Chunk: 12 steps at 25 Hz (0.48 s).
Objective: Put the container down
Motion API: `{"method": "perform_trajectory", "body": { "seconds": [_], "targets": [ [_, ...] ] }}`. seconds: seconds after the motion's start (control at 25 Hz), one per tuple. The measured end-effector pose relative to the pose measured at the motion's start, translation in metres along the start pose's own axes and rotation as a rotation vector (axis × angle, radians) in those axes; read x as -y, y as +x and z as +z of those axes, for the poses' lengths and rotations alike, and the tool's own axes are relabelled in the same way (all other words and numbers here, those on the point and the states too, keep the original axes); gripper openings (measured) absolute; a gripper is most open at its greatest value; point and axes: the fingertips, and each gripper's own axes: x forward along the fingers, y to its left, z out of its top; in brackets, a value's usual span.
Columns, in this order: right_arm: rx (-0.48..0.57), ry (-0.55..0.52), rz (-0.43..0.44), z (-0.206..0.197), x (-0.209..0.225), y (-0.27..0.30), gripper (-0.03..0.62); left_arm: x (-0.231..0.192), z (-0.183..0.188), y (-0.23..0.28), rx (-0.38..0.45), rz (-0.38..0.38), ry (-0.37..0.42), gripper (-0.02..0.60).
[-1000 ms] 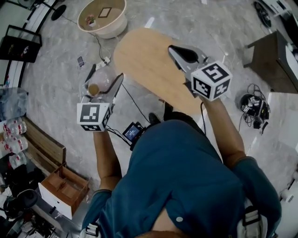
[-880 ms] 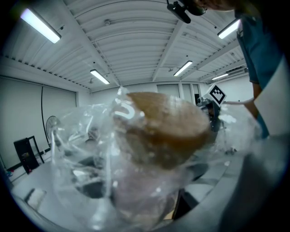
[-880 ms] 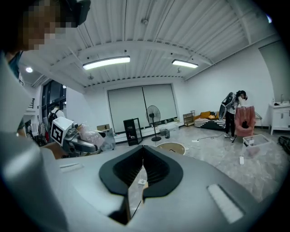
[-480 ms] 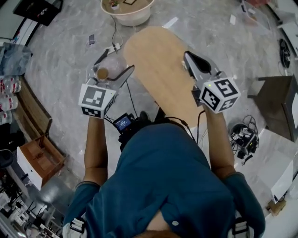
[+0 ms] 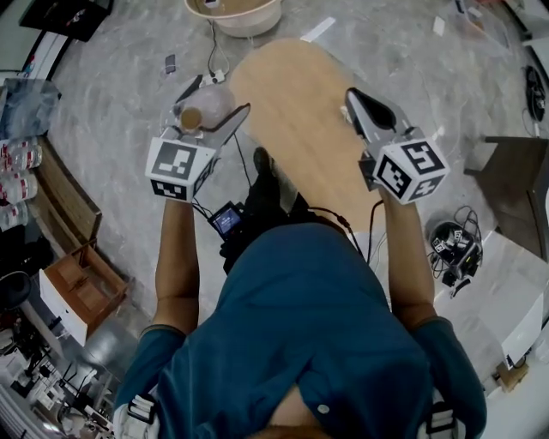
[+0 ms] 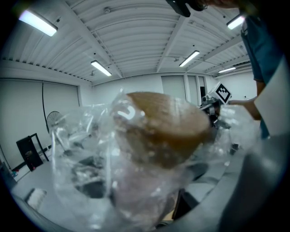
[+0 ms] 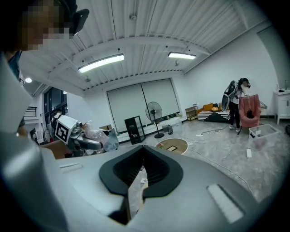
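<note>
Nearest, the person's blue shirt (image 5: pixel 317 326) fills the lower head view, with a gripper held out ahead on each side. The left gripper (image 5: pixel 213 101) is clamped on the container (image 5: pixel 193 114), a clear, crinkled plastic thing with a round brown top. In the left gripper view the container fills the space between the jaws, which stand wide around it and press its sides. It is held in the air and rests on nothing; it seems to hang over the floor (image 5: pixel 111 94) just off the counter's left edge rather than above the wood, though the steep view makes that hard to be sure of. The right gripper (image 5: pixel 356 99) is over the counter (image 5: pixel 292 129), a pale oval wooden top, near its right edge; its jaws are together with nothing between them, and only a thin slit shows in the right gripper view. The two grippers are well apart, with most of the counter's width between them. Beyond the counter's far end, a cable (image 5: pixel 208 47) runs across the grey floor to a round tub (image 5: pixel 233 15). Farthest off, a fan (image 7: pixel 154 111) stands by the wall, and another person (image 7: pixel 238 103) stands at the right.
</note>
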Motion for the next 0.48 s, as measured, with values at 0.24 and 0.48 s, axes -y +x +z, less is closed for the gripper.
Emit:
{"method": "perform_trajectory", "body": {
  "seconds": [0.24, 0.48],
  "targets": [
    [-0.003, 0.026, -0.066, 0.003, 0.017, 0.019, 0.011, -0.026, -0.005, 0.037, -0.003, -0.06, 0.006, 0.411],
    [-0.025, 0.048, -0.109, 0.001, 0.034, 0.04, 0.011, -0.048, -0.014, 0.074, -0.021, -0.106, 0.002, 0.411]
  ]
}}
